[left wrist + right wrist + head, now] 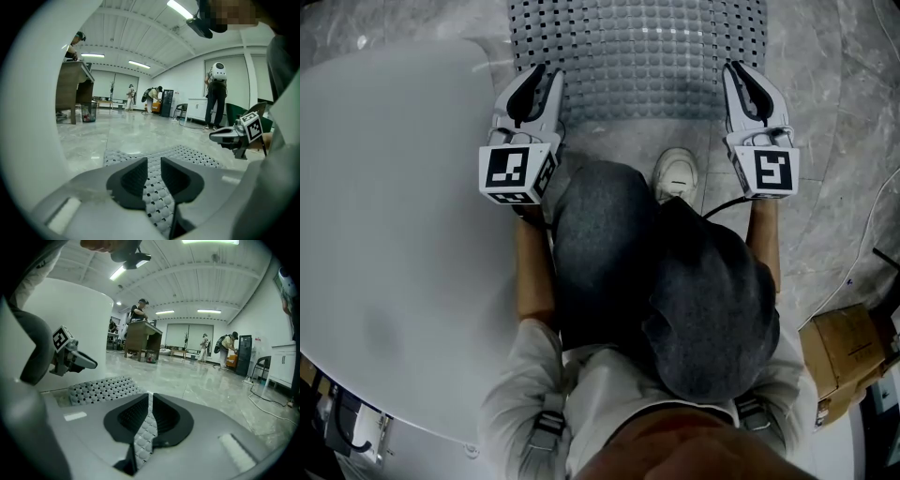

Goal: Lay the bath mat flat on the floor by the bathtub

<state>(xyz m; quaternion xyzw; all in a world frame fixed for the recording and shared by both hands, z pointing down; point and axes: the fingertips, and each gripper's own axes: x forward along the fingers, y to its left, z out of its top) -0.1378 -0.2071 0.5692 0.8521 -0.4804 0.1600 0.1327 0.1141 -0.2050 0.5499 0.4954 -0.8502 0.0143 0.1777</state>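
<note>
Knees in dark trousers fill the nearest part of the head view, with one pale shoe planted just short of the mat's near edge. The person crouches over it, a gripper in each hand.

The left gripper sits at the near left corner of the grey perforated bath mat, the right gripper at the near right corner. In the right gripper view the jaws stand narrow, pinched on a thin strip of mat edge. In the left gripper view the jaws stand wider, yet the mat fills the gap between the pads and appears gripped there too.

The mat lies ahead on the marble floor, its left side close beside the white bathtub. Its far part looks flat; the near edge is raised in the jaws. So the placing seems largely done. What is left, by this judgement, is to lower that edge, smooth it and let go.

Little stands in the way – only the shoe, which sits close to where the edge would land. A cardboard box and a thin cable lie well off to the right. Farther out, the gripper views show an open hall with a wooden desk, a white cabinet and several people at work – all well apart from the mat.
</note>
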